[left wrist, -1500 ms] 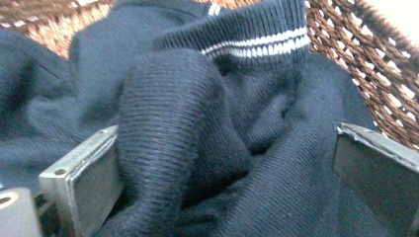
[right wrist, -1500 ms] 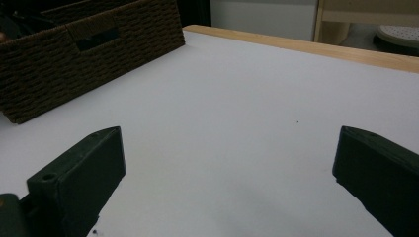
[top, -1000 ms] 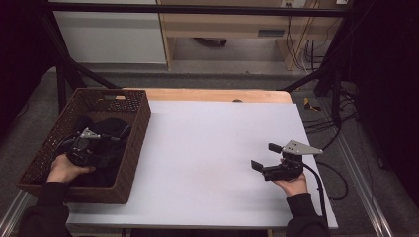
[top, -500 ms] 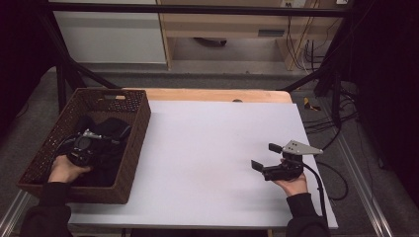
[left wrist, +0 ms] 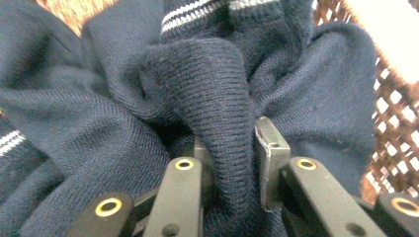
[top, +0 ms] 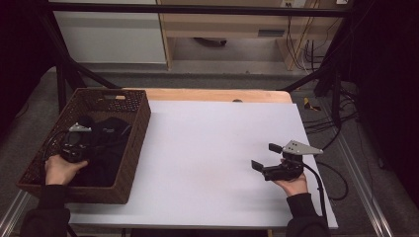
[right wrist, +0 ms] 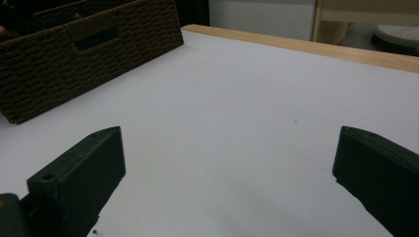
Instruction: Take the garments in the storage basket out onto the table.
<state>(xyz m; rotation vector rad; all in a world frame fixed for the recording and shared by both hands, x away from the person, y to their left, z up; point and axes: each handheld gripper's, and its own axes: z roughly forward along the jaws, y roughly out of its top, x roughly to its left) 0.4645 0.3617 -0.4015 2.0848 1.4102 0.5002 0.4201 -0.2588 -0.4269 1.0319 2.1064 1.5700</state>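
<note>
Wicker basket (top: 132, 148) walls hem the left gripper (left wrist: 231, 163), clamped on a navy sweater (left wrist: 217, 98) fold at its 12 o'clock; right gripper (top: 266, 159) gapes wide, empty, over open white tabletop (top: 207, 148).

In the left gripper view the navy garment (left wrist: 217, 113) runs off every edge, and its fold hides the claw tips. From above, the basket (top: 129, 163) wall at 3 o'clock conceals the garment's lower part.

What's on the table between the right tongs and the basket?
Nothing: in the high view the white table lies bare from the open right tongs to the basket. The right gripper view shows the same bare stretch.
</note>
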